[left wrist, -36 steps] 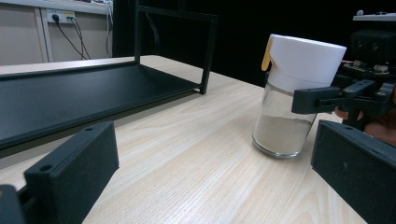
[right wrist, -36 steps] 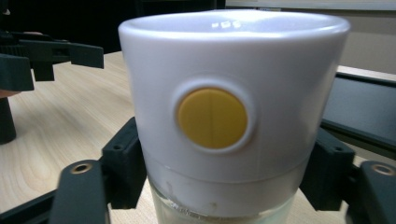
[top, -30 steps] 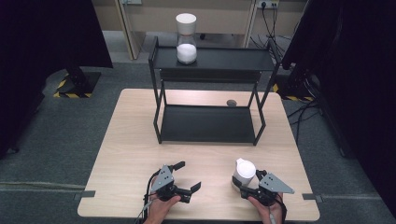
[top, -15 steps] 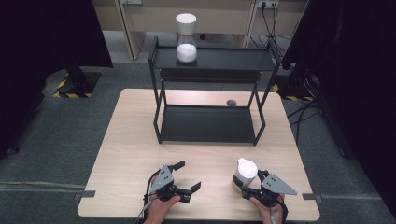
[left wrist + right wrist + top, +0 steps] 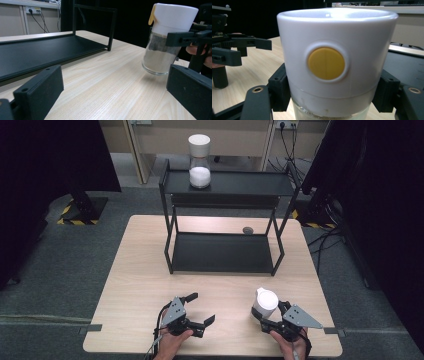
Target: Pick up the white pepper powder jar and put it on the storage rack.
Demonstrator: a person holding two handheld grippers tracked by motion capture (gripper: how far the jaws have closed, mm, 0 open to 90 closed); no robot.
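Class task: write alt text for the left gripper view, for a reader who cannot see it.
A glass jar with a white lid and yellow tab hangs tilted just above the wooden table, clamped by the right gripper. The open left gripper frames the foreground; a black metal shelf rack stands at left.

Each hand carries a black two-jaw gripper. The left gripper (image 5: 194, 308) has a body of matt black plastic with a grey three-cornered plate on top, and a thin black cable trails from it toward the table edge. The right gripper (image 5: 270, 312) bears a like grey plate, pale against its dark frame. In the left gripper view the jaws are thick, flat, rectangular black blocks with squared corners, each with small round holes in its upper face. In the right gripper view the black arms behind the jaws show brass-coloured ringed screw holes. The hands are bare, with no sleeve showing at the wrists.
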